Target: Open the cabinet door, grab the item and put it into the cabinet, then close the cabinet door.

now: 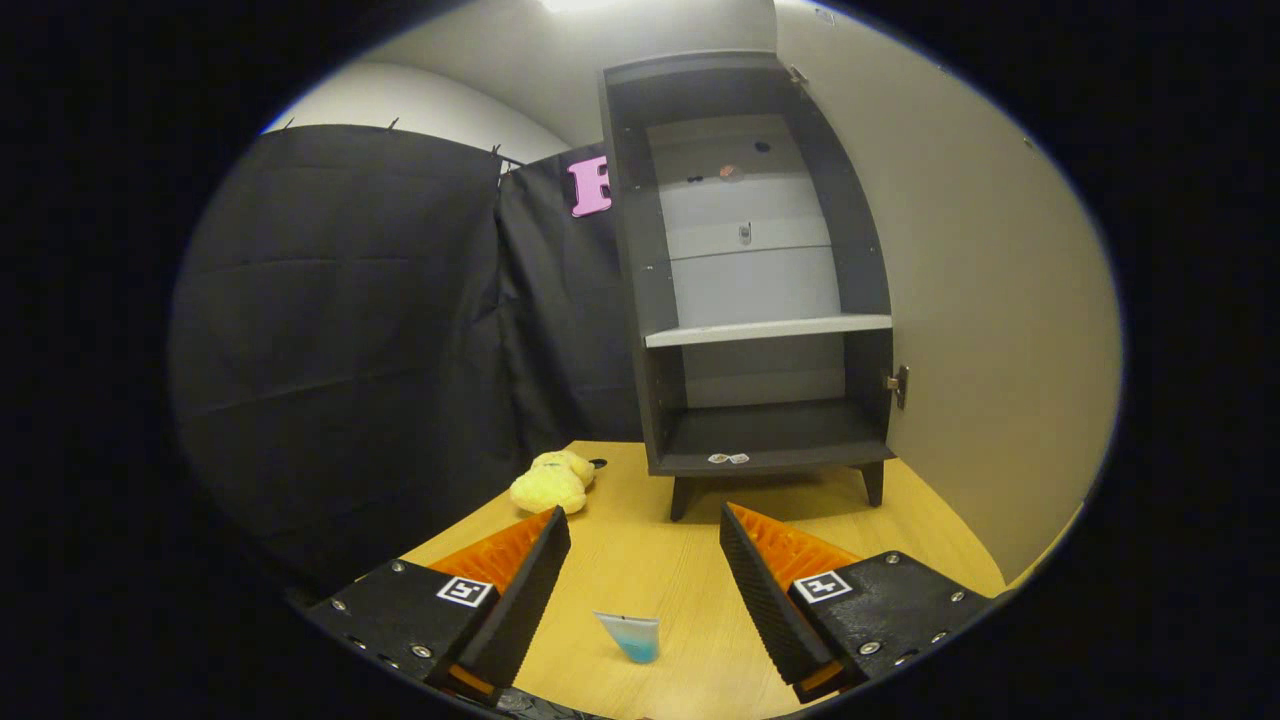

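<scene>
A dark cabinet stands on short legs at the back of the wooden table. Its door is swung wide open to the right, showing a pale inner face. Inside are a light shelf and a bare bottom compartment. A yellow plush toy lies on the table left of the cabinet, just beyond my left finger. My gripper is open, low over the table, with nothing between its fingers.
Black cloth walls the booth on the left and behind the cabinet. A small blue-and-white mark lies on the table between the fingers. The open door blocks the right side.
</scene>
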{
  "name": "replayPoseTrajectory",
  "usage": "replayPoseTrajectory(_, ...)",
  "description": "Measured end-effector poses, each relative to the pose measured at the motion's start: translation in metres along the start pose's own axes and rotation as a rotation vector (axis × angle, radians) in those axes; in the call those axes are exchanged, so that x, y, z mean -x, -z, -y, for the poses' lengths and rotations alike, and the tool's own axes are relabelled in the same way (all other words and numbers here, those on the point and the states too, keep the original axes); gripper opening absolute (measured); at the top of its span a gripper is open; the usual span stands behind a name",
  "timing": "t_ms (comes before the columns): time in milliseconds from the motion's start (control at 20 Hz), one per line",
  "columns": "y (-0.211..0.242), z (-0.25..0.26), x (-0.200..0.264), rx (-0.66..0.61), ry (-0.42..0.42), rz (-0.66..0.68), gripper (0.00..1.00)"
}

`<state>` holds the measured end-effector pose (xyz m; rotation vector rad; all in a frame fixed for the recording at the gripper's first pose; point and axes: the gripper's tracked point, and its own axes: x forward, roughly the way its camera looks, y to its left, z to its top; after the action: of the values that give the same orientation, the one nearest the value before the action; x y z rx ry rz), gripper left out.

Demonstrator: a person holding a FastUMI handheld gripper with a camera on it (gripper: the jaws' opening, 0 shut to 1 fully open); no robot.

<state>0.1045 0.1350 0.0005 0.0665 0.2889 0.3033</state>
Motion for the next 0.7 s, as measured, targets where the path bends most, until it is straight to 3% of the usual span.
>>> replayPoseTrajectory(700,0.07,-0.005,0.012,-0.015,0.024,-0.286,0.88)
